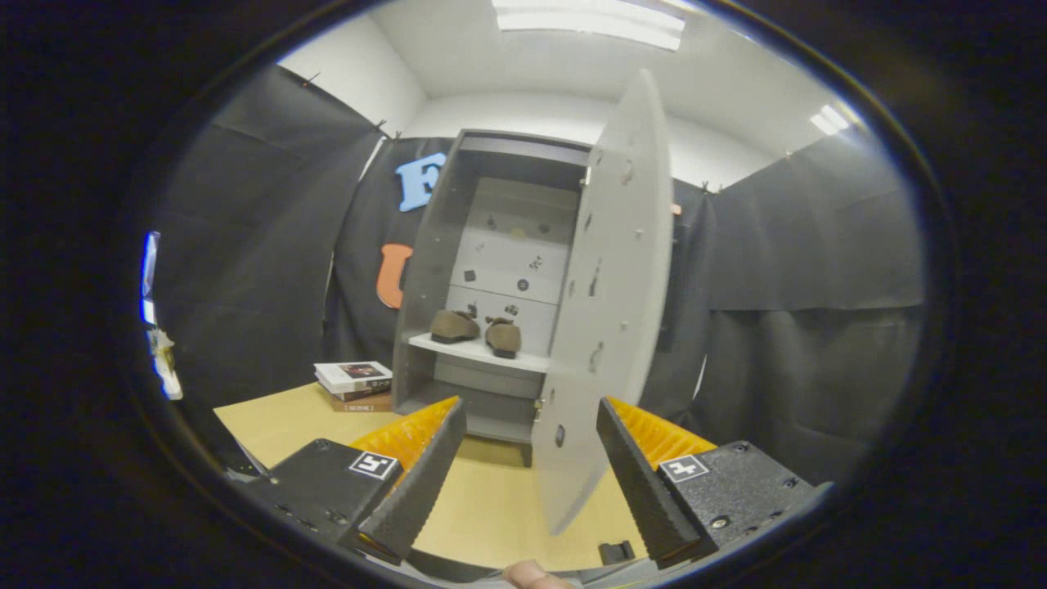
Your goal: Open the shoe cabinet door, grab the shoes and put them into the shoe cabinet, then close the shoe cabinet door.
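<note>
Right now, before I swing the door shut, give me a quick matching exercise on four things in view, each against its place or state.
Things:
1. shoes
2. cabinet door
3. books
4. gripper

Places or states:
A. stacked on the table, left of the cabinet
B. open, fingers spread wide, gripping nothing
C. swung open, its lower edge between the fingers
D. side by side on a cabinet shelf

Pairs: 1-D, 2-C, 3-A, 4-B
</note>
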Available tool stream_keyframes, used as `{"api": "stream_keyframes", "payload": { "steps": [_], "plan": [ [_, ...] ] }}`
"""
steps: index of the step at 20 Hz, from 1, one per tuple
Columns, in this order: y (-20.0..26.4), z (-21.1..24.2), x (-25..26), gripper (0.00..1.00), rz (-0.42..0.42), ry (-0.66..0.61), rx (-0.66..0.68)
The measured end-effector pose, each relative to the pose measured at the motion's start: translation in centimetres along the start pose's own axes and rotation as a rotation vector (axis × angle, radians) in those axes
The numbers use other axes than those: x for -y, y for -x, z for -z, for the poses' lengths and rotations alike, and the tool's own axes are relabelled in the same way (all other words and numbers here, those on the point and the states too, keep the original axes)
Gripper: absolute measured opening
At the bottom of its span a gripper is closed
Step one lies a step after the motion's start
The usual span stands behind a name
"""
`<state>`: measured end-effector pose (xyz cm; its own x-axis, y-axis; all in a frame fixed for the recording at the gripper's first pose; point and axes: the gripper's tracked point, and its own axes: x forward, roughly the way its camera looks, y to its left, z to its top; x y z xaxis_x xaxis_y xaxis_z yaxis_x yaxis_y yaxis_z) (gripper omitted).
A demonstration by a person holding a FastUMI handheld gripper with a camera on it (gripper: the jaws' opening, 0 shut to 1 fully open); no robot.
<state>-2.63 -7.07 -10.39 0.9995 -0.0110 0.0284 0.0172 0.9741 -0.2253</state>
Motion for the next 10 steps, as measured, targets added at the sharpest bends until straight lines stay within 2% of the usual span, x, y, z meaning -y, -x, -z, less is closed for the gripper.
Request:
{"api": "stream_keyframes", "payload": {
  "steps": [3, 7, 10],
  "plan": [
    [1.3, 0.4, 6.2, 1.0, 0.05, -0.043, -0.016],
    [1.8, 1.0, 16.0, 1.0, 0.229, -0.039, -0.006],
    [1.7, 0.6, 20.5, 1.0, 0.31, -0.027, 0.016]
  ]
}}
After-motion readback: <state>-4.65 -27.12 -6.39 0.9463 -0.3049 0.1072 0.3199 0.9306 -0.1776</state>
